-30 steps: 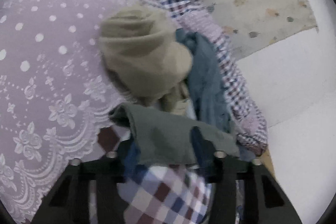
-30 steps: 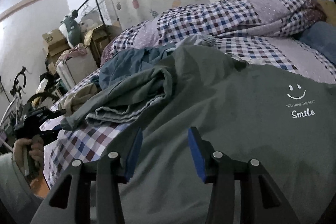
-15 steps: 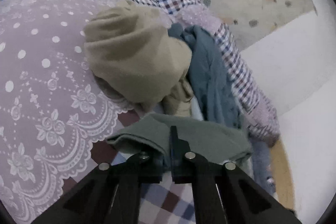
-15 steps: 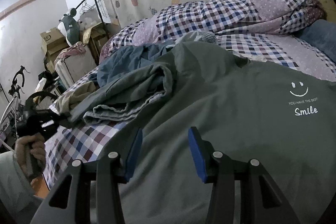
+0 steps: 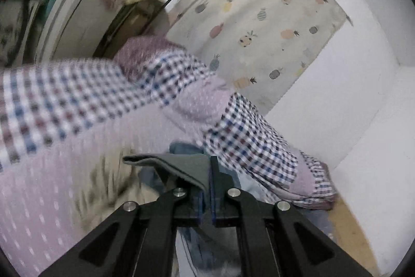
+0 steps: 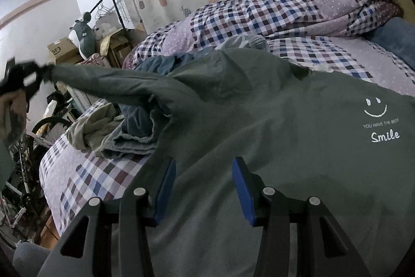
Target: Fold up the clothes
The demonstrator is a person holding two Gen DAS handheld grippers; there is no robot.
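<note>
A grey-green sweatshirt [image 6: 272, 126] with a white smile print lies spread over the bed. Its sleeve [image 6: 109, 82] is pulled up and out to the left, held taut at the cuff by my left gripper [image 6: 28, 77]. In the left wrist view the left gripper [image 5: 210, 186] is shut on the sleeve cuff [image 5: 181, 168], which folds out over the left finger. My right gripper [image 6: 203, 186] hovers open just above the sweatshirt's lower body, nothing between its blue pads.
A beige garment [image 6: 90, 126] and a blue garment [image 6: 137, 121] lie bunched under the raised sleeve. A checked quilt [image 6: 272, 14] is heaped along the bed's far side. Boxes, a clothes rack [image 6: 114, 4] and a bicycle [image 6: 39, 136] crowd the floor on the left.
The left gripper closed on the sleeve cuff, then lifted it off the bed and swung upward. The sleeve now stretches out to the left. The right gripper barely moved.
</note>
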